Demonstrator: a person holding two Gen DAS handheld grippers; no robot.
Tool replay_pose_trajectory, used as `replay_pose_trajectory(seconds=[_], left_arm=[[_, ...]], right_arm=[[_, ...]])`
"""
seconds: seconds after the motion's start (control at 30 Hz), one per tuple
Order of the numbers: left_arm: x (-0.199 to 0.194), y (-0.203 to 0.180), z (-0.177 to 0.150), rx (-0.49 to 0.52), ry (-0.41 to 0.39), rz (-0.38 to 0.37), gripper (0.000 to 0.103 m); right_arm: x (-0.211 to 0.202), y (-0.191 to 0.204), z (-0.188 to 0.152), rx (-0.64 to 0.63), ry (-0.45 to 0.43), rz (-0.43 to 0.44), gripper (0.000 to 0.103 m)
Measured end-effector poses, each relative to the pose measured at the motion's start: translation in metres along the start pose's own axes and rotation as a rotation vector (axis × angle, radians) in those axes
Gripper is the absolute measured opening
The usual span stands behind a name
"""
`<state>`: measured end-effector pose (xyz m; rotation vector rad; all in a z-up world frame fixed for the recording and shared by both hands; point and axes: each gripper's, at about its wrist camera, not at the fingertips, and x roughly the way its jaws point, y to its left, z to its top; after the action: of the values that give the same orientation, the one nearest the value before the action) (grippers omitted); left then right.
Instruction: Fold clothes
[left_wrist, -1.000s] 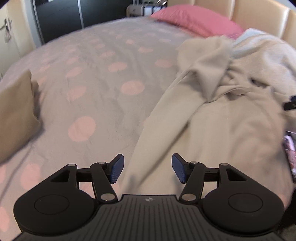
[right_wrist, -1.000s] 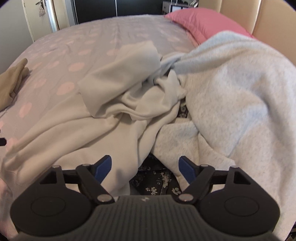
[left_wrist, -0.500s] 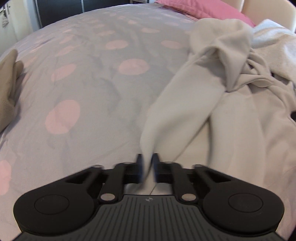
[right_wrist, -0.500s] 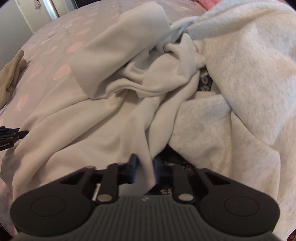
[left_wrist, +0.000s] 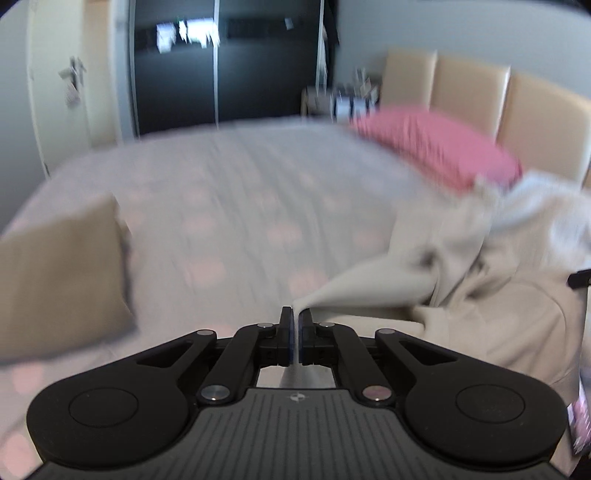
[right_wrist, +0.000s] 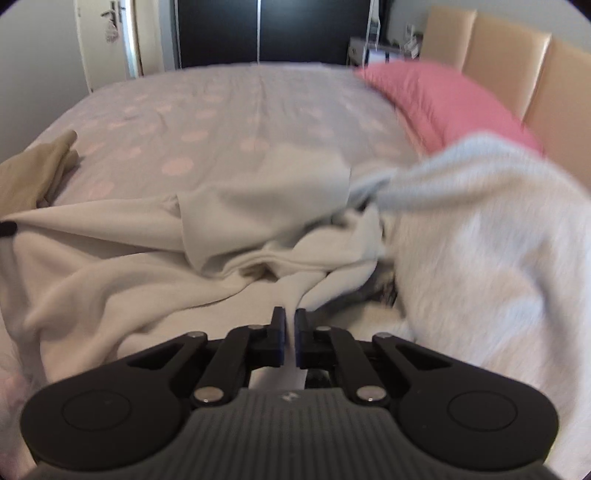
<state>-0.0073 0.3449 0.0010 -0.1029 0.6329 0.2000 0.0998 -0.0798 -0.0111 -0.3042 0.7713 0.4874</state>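
Cream garment (right_wrist: 229, 236) on bed (right_wrist: 236, 110), pinched by left gripper (left_wrist: 296, 314) and right gripper (right_wrist: 290, 314).

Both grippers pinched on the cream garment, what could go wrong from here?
1. The left gripper and right gripper each pinch only a thin edge of the cream garment; it may slip out under tension.
2. The garment is tangled with the grey fleece, which may be dragged along.
3. A patterned dark cloth lies under the tangle and may snag.
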Motion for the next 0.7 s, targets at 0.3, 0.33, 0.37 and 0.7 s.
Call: replay_pose_trajectory(seconds=[0.3,0.33,0.37,0.7], left_arm=[[-0.142,0.036,0.061,-0.084,-0.273,0.086,0.001],[-0.16,0.038,0.063,-0.088,-0.295,0.086,0.001],[-0.176,0.039,0.063,-0.096,-0.296,0.078,0.001],[-0.145,0.041,-0.043,-0.073,0.181,0.128,0.001]], right_arm=[[-0.135,0.027,0.075,-0.127,-0.381,-0.063,0.0],[-0.153,0.029,0.079,-0.139,-0.43,-0.075,0.0],[-0.169,0.029,0.081,-0.138,-0.466,-0.066,0.0],[-0.133,0.031,0.036,-0.062,-0.18,0.205,0.005]])
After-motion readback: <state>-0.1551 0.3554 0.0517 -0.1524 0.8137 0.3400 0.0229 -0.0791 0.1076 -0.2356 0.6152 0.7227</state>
